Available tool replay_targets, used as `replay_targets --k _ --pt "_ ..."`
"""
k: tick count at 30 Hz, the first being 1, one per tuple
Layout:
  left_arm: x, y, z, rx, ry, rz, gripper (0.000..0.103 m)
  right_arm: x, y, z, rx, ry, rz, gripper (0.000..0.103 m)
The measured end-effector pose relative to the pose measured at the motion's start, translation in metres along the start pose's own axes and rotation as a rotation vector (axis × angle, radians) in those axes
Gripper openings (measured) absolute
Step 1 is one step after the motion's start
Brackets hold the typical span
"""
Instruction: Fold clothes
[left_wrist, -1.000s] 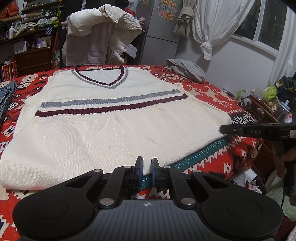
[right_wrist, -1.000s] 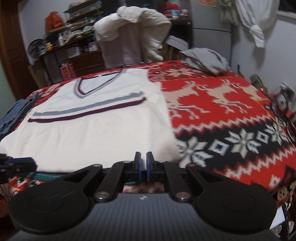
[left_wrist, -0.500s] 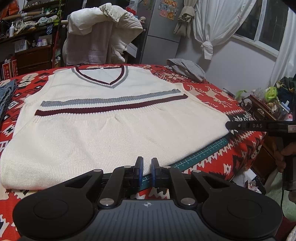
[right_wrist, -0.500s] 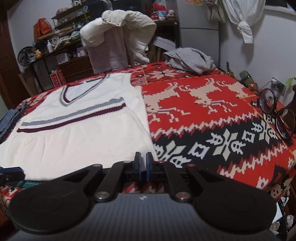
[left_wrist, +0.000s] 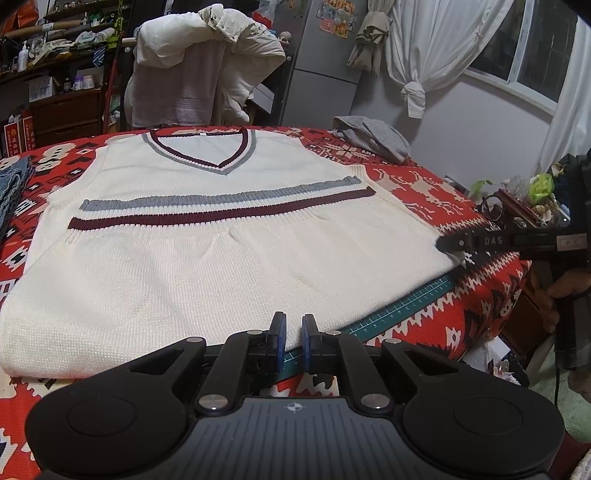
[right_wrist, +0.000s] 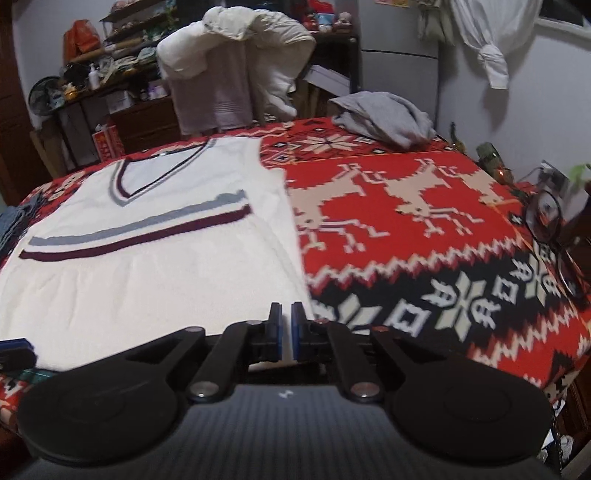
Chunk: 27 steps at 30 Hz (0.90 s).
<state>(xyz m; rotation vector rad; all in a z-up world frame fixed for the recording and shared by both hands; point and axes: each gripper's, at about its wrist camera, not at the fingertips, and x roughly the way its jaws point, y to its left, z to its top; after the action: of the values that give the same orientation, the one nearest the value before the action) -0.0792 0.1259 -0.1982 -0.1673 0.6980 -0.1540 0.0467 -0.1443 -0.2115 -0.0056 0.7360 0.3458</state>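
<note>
A cream knit vest with a grey and a maroon chest stripe and a V-neck lies flat, front up, on the red patterned blanket. My left gripper hovers at the middle of the vest's near hem, shut, with nothing between its blue pads. In the right wrist view the vest fills the left half. My right gripper is shut at the vest's near right corner, and no cloth shows between its pads. From the left wrist view, the right gripper has its tip at that corner.
A green cutting mat peeks out under the hem. A grey garment lies bunched at the far right of the blanket. Folded blue cloth sits at the left edge. Eyeglasses and clutter line the right side. A draped chair stands behind.
The right gripper swung left and closer, from over the bare blanket to the vest's near right corner. The left gripper and the vest stayed still.
</note>
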Motion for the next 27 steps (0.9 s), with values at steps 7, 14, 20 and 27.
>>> replay_targets --k 7,14,20,27 --pt "-0.001 0.002 0.000 -0.010 -0.004 -0.006 0.009 -0.015 0.018 -0.009 -0.063 -0.026 0.064 0.005" --pt "0.000 0.001 0.001 -0.007 0.000 -0.005 0.009 -0.019 0.067 -0.024 -0.180 -0.022 0.174 0.005" --pt "0.000 0.001 0.001 -0.008 0.001 -0.007 0.009 -0.018 0.082 -0.031 -0.207 -0.011 0.190 0.005" --pt "0.000 0.002 0.000 -0.013 -0.002 -0.011 0.009 -0.017 0.021 -0.020 -0.094 -0.016 0.050 0.005"
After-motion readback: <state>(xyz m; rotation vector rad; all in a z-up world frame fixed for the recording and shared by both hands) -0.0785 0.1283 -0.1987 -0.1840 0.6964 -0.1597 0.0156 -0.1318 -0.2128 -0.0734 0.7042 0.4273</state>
